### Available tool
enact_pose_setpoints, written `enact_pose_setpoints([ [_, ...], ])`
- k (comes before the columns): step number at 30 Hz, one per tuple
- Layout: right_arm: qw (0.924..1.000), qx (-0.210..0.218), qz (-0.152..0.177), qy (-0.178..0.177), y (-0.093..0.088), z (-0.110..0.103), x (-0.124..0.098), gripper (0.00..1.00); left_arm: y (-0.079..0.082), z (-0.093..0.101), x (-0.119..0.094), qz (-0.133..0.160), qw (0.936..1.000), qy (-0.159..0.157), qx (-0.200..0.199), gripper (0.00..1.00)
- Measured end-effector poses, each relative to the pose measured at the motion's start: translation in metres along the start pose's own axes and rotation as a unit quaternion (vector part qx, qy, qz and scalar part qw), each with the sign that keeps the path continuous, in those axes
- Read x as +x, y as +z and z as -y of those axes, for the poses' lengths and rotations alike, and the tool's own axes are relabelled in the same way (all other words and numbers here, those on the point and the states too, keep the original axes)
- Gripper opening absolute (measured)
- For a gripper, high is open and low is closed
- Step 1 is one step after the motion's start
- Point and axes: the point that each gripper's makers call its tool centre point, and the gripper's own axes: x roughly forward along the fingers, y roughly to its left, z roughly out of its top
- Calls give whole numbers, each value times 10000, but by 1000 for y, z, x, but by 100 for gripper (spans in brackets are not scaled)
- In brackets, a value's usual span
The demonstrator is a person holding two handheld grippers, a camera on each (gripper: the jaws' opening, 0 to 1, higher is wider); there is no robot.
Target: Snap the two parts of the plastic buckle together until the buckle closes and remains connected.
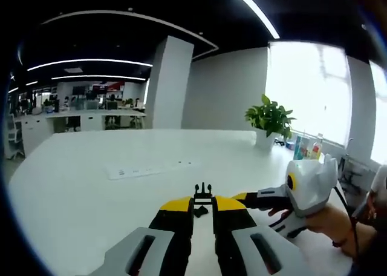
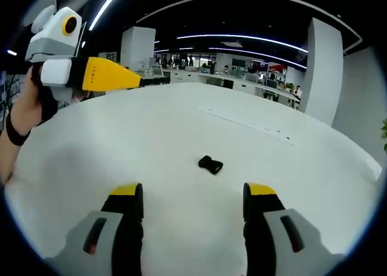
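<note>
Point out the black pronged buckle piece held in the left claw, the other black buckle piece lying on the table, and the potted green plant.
Black pronged buckle piece (image 1: pixel 203 193), left gripper view: its prongs.
Black buckle piece on table (image 2: pixel 210 164), right gripper view: its body.
Potted green plant (image 1: pixel 270 117), left gripper view: its leaves.

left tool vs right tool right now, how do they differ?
The left tool has its jaws nearly together, clamped on the pronged buckle part; the right tool has its jaws wide apart and holds nothing. The left tool's part is off the table; ahead of the right tool, the other buckle part lies loose on it. Both have yellow-tipped black jaws on grey bodies.
</note>
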Motion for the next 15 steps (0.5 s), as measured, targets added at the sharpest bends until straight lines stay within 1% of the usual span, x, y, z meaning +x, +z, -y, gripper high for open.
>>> enact_pose_setpoints([
  [5, 9999, 99, 52, 53, 0, 0, 4, 67, 0, 0, 0, 0, 10000, -15, -24, 10],
  [8, 9999, 117, 65, 63, 1, 1, 6, 67, 2, 0, -2, 38, 10000, -44, -74, 10],
  [13, 9995, 281, 53, 116, -1, 4, 9, 68, 5, 0, -3, 92, 9998, -81, -134, 10],
  [15, 9996, 267, 52, 89, 0, 6, 11, 67, 6, 2, -3, 103, 9996, -163, -219, 10],
])
